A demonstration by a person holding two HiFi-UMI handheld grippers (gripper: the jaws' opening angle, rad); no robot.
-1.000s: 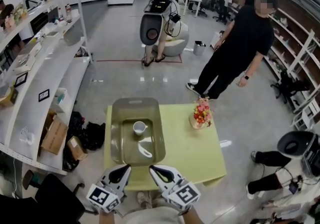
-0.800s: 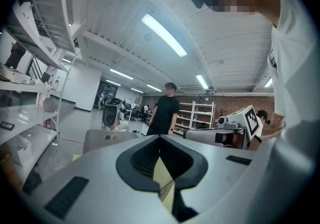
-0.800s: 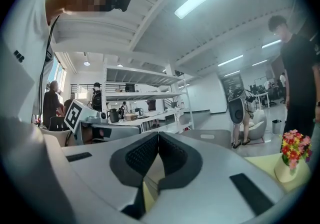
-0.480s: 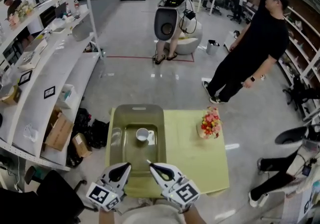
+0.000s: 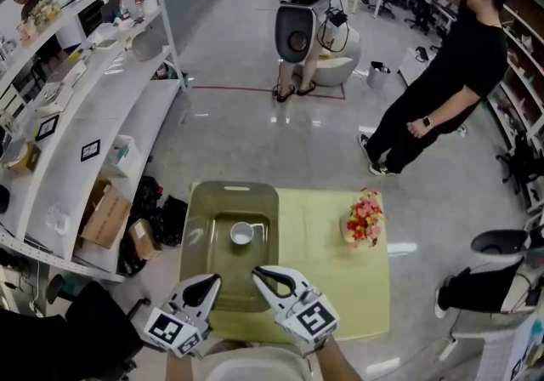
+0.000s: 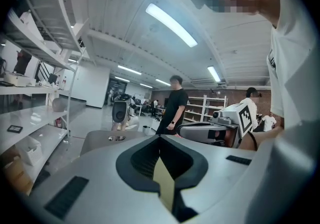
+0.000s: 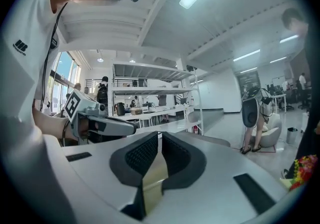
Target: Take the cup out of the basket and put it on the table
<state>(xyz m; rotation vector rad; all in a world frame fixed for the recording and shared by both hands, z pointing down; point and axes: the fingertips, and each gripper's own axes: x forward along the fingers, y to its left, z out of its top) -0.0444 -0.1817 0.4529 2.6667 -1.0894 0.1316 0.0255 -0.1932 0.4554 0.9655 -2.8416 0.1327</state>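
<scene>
A small white cup [image 5: 241,234] stands upright inside an olive-green translucent basket [image 5: 197,239] on the left half of a yellow-green table [image 5: 331,286]. In the head view my left gripper [image 5: 213,280] and right gripper [image 5: 257,270] are side by side at the basket's near rim, both pointing at it and a little short of the cup. Neither touches the cup. The left gripper [image 6: 160,137] has its jaws together with nothing between them, and so does the right gripper [image 7: 159,133]. The basket's far rim [image 6: 107,138] shows past the left jaws.
A bunch of pink and red flowers [image 5: 365,219] stands at the table's far right edge. A person in black [image 5: 442,90] stands beyond the table. White shelving [image 5: 76,141] runs along the left, with boxes and bags [image 5: 110,218] on the floor beside the table.
Both grippers have moved forward toward the basket; the right one's tip now reaches over its near rim. The cup has stayed in place.
</scene>
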